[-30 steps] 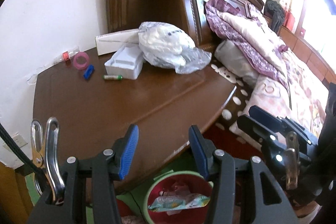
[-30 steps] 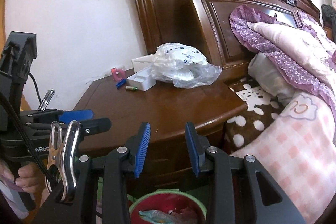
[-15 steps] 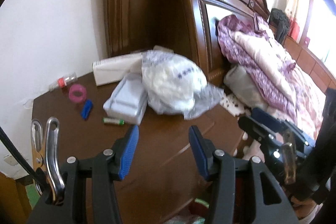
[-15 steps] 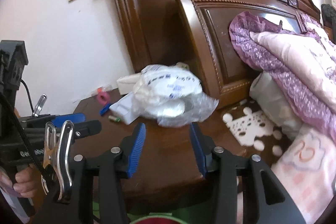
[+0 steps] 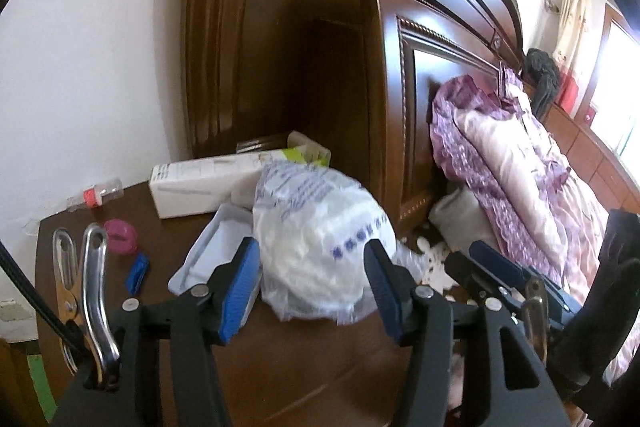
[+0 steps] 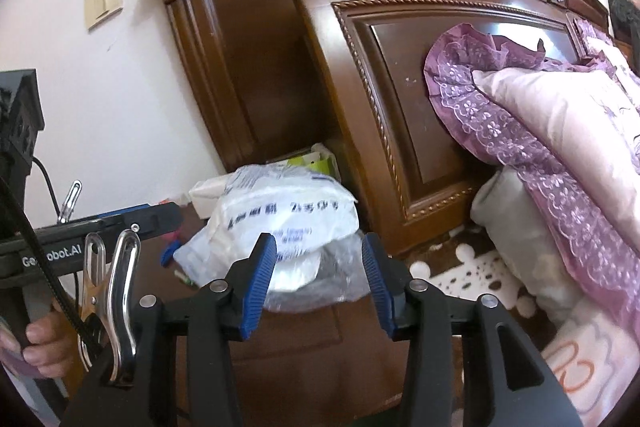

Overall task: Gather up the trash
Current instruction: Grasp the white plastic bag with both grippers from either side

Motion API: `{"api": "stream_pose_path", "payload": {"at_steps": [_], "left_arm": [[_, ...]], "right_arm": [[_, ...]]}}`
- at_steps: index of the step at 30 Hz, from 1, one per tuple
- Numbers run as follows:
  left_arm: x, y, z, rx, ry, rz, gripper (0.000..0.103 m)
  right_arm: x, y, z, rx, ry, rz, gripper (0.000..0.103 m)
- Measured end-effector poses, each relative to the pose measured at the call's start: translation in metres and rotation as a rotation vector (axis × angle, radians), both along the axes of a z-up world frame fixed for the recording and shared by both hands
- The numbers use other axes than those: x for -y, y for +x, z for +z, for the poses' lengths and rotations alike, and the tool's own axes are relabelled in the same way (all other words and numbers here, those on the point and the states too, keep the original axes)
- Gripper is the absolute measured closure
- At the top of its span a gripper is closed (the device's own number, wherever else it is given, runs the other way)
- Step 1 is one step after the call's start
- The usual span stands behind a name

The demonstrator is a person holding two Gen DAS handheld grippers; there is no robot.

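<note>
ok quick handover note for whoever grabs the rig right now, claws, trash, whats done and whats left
Left claw: open and empty, jaws just widened, lined up on the white plastic bag.
Right claw: open and empty, facing the same bag.
The bag lies on the nightstand beside the white tray; a pink cap and a blue clip lie to its left.
Done: nothing gripped yet.
Left: grab the bag.

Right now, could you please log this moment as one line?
left gripper: open, empty | right gripper: open, empty | plastic bag: on nightstand, ungrasped
</note>
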State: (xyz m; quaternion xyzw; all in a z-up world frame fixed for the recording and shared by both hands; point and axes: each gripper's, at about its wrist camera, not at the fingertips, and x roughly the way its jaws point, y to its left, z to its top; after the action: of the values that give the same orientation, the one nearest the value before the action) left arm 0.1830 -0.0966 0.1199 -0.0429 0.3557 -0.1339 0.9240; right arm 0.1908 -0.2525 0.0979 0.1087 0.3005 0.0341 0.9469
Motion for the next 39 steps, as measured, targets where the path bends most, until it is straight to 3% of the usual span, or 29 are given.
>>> {"api": "stream_pose_path", "payload": {"at_steps": [6,22,26,27,29,32,35,39], "left_arm": [[0.010,0.021,-0.007,0.012,0.015,0.024,0.040],[0.016,0.053,-0.055,-0.075,0.032,0.029,0.040],[0.013,0.056,-0.063,-0.088,0.021,0.023,0.045],[0.013,0.055,-0.063,-0.089,0.015,0.019,0.051],[0.014,0.054,-0.064,-0.087,0.015,0.006,0.064],[0.015,0.048,-0.060,-0.066,0.022,-0.011,0.078],[0.015,0.040,-0.053,-0.036,0.029,-0.022,0.084],[0.011,0.027,-0.040,0.000,0.022,-0.031,0.086]], "right_arm": [[0.017,0.028,-0.004,-0.022,0.076,-0.016,0.049],[0.017,0.103,-0.056,-0.150,0.238,0.039,0.048],[0.016,0.111,-0.070,-0.175,0.275,0.062,0.048],[0.015,0.111,-0.071,-0.169,0.276,0.062,0.051],[0.012,0.111,-0.071,-0.152,0.268,0.085,0.071],[0.004,0.108,-0.065,-0.119,0.234,0.112,0.085],[-0.004,0.099,-0.054,-0.078,0.196,0.131,0.093],[-0.010,0.087,-0.042,-0.031,0.186,0.152,0.095]]}}
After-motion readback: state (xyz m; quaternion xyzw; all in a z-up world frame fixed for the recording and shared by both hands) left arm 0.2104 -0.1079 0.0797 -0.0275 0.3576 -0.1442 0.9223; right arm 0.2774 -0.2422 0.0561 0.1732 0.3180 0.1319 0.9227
